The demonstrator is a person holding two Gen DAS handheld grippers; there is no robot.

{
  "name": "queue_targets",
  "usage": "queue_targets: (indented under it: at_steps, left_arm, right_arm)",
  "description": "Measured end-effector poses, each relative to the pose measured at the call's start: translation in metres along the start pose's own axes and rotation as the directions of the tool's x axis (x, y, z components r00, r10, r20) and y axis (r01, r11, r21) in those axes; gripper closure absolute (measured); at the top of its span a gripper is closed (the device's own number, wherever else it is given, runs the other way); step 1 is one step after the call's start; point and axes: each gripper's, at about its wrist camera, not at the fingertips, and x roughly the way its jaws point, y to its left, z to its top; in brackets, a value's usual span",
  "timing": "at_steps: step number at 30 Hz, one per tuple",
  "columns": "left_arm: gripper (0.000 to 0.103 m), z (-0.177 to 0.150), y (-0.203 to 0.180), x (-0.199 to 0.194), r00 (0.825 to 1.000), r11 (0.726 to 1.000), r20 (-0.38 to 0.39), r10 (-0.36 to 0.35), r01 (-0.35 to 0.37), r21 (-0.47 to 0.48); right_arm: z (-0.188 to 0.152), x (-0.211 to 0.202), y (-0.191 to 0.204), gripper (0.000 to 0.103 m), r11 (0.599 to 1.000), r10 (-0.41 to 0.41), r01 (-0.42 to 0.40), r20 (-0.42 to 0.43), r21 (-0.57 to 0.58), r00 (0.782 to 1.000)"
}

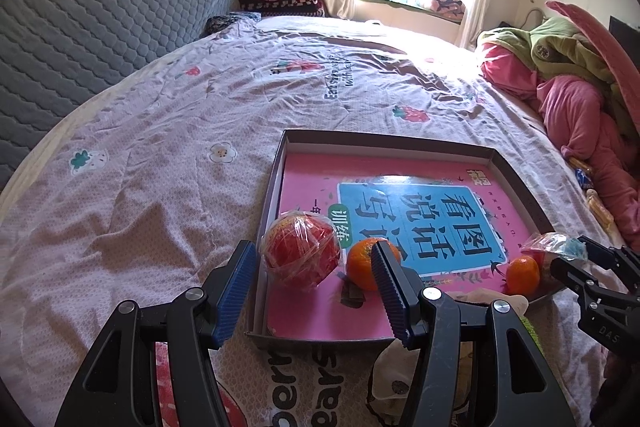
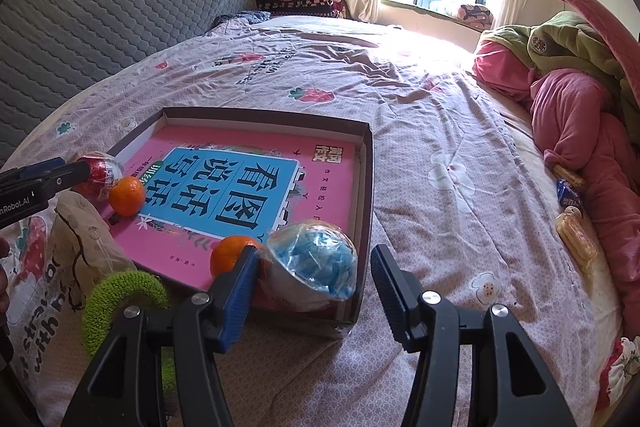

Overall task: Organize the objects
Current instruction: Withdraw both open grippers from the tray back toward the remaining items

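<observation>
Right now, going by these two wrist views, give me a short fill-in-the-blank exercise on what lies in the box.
1. The pink book lies flat inside the shallow ____.
2. The number of small oranges resting on the book is ____.
3. The wrapped ball in front of the left gripper is ____ in colour.
4. The wrapped ball by the right gripper is ____.

Missing words: box; two; red; blue

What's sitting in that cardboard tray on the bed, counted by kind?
In the tray:
Oranges: 2
Plastic-wrapped balls: 2, one red, one blue
Pink book: 1
Total: 5
</observation>
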Motion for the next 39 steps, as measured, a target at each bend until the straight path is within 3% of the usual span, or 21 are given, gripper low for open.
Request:
queue_targets:
  at_steps: [27, 39]
  left_arm:
    - [0.041, 0.005, -0.015, -0.046, 0.998, 1.000, 0.065, -0.009, 0.008, 0.020]
    - [0.035, 0.006, -0.019, -0.066, 0.996, 1.000, 0.086, -0.002, 0.000, 0.022]
  right_arm:
    - [0.009, -0.034, -0.001, 0.041, 0.999, 0.035, -0.036, 0.115, 0.009, 0.993]
    - [0.010, -0.051, 0.002, 0.038, 0.998, 0.054, -0.055, 0.165, 0.006, 0.985]
